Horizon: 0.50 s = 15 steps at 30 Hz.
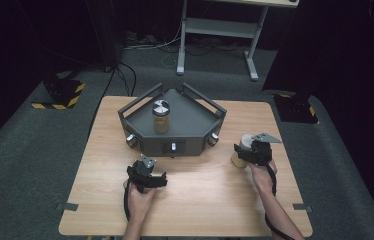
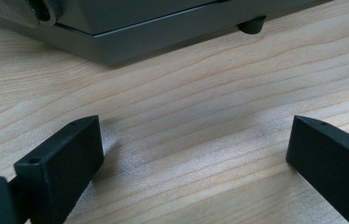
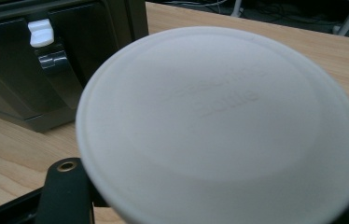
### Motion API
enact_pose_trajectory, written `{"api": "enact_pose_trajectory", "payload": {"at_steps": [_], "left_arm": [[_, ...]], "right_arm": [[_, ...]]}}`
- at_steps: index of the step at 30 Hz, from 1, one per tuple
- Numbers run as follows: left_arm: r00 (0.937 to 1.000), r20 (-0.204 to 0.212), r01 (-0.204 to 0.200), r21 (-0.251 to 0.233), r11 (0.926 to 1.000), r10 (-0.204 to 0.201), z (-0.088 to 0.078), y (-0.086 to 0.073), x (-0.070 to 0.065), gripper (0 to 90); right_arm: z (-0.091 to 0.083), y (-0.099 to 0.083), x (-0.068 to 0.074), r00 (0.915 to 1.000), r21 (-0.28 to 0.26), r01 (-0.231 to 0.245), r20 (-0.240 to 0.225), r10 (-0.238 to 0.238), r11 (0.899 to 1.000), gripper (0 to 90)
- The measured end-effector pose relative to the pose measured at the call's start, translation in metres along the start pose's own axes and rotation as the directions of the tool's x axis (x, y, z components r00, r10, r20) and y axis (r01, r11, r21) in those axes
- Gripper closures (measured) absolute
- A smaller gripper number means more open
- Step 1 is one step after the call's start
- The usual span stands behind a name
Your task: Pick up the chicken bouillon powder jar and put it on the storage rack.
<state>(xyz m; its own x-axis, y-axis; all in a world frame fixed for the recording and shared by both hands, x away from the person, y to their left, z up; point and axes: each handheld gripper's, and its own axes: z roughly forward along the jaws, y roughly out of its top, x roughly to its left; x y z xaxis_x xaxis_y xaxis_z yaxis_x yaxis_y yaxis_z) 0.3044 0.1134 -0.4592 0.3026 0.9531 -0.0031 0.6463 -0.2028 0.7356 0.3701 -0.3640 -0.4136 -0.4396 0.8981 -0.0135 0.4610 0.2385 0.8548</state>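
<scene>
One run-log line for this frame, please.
right gripper: shut on white-lidded jar | left gripper: open, nothing between, over table | grey console: untouched

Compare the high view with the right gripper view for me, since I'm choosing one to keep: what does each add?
The high view adds the jar with a silver lid standing on the grey device, the left gripper open over the table, and the right gripper. The right gripper view adds the white lid close up, with faint raised lettering. Both share the device, table and white-lidded container.

white lid (image 3: 219,126) (embossed text unreadable)
</scene>
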Motion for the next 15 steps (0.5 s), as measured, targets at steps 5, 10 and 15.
{"api": "enact_pose_trajectory", "payload": {"at_steps": [5,10,15], "left_arm": [[1.0000,0.000,0.001,-0.001,1.0000,-0.001,0.0001,-0.0001,0.0000,3.8],[1.0000,0.000,0.000,0.000,1.0000,0.000,0.0000,0.0000,0.0000,3.7],[1.0000,0.000,0.000,0.000,1.0000,0.000,0.0000,0.0000,0.0000,3.7]], "right_arm": [[0.0000,-0.0015,0.0016,0.9999,-0.007,0.010,0.006,-0.010,1.000,34.3],[-0.0001,-0.0028,0.0020,0.9998,-0.013,0.017,0.008,-0.017,1.000,34.6],[-0.0005,-0.0039,0.0020,0.9996,-0.017,0.026,0.007,-0.026,1.000,34.8]]}}
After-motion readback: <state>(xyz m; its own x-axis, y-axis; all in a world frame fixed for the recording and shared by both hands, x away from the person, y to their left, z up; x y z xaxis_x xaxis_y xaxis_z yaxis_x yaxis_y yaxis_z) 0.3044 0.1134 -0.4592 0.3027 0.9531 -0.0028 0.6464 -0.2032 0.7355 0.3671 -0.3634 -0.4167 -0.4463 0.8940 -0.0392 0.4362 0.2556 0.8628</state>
